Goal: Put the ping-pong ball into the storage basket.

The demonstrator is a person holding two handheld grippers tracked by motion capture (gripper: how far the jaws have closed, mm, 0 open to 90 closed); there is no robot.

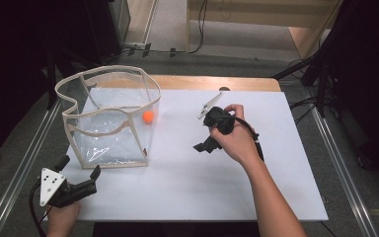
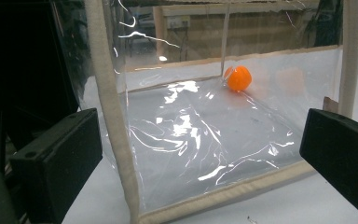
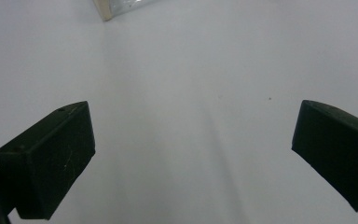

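A clear bag (image 1: 109, 118) with cream trim stands open on the white worktop (image 1: 202, 182), toward its left edge, with an orange ball (image 1: 148, 117) lying inside at the bag's far right corner. The left gripper (image 1: 80, 168) rests at the worktop's near left corner, just in front of the bag, its jaws spread wide and holding nothing. The right gripper (image 1: 203, 146), held in a hand (image 1: 237, 140) near the middle of the worktop, points down at bare white surface, jaws likewise wide apart and empty, well clear of the bag.
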